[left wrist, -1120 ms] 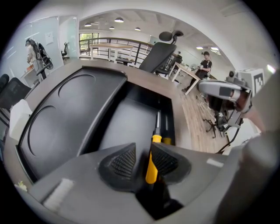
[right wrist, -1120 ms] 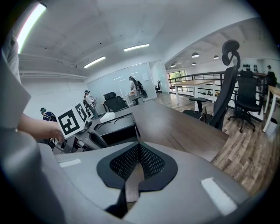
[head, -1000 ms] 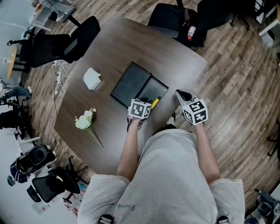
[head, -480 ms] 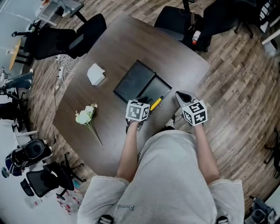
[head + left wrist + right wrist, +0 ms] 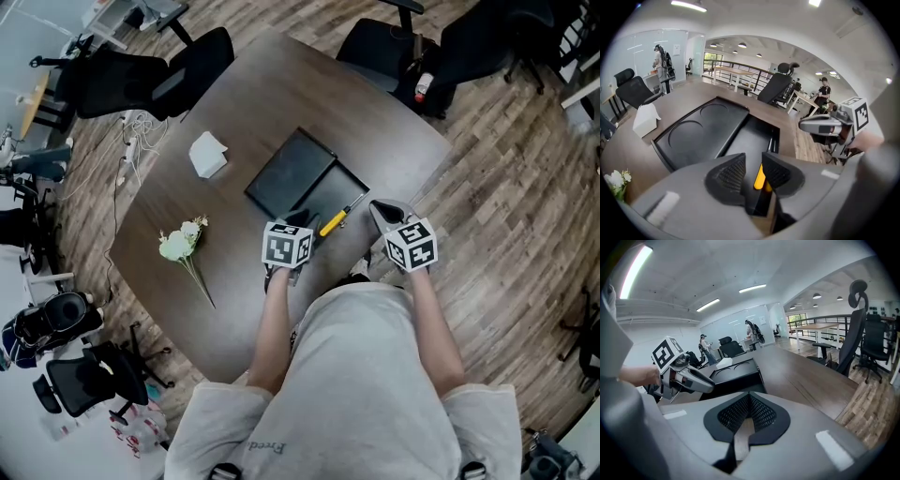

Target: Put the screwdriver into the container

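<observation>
The screwdriver (image 5: 334, 221) lies at the right edge of the container's (image 5: 292, 174) open half. Its yellow handle points toward the person and its metal shaft points away. Whether it rests on the rim or just inside the wall cannot be told.

In the left gripper view the yellow handle (image 5: 760, 176) shows in the gap between the jaws of the left gripper (image 5: 753, 165), close to the right jaw. The jaws stand a little apart and the gap is wider than the handle. Whether a pad touches it cannot be told. In the head view the left gripper (image 5: 302, 221) sits at the near edge of the container, just beside the handle.

The container (image 5: 708, 131) is black and lies opened flat on the table (image 5: 267, 98). One half has two round hollows and the other half is deeper.

The right gripper (image 5: 382, 212) is held over the table's near right edge, apart from the container. Its jaws are together with nothing between them (image 5: 748, 404).

Further left on the table are a white tissue box (image 5: 208, 155) and a small bunch of white flowers (image 5: 181, 247). Black office chairs (image 5: 141, 80) stand around the table.
</observation>
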Available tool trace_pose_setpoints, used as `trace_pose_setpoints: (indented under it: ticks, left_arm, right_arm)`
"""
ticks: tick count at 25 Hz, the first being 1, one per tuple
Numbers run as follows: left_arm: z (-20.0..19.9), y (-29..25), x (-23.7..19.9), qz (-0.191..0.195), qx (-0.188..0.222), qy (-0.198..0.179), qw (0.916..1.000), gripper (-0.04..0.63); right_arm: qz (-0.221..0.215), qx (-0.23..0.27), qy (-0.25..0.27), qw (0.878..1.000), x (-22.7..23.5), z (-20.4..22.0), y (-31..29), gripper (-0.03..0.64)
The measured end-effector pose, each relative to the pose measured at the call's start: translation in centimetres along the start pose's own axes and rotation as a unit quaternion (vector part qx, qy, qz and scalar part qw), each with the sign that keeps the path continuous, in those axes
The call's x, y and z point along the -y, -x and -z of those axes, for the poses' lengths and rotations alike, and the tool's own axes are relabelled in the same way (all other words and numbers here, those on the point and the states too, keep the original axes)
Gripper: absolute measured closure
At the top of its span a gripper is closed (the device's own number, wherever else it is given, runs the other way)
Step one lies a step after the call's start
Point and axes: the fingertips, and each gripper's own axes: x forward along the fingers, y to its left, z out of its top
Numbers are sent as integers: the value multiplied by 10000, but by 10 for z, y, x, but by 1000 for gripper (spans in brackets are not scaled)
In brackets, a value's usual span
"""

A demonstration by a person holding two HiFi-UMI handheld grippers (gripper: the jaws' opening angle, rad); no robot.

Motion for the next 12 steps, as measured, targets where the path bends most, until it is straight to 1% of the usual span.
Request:
trace_pose_setpoints:
  ticks: [12]
  left_arm:
    - [17, 25, -11, -148, 450, 296, 9984, 430]
  right_arm:
    - [-41, -292, 93, 9995, -24, 18, -6, 615]
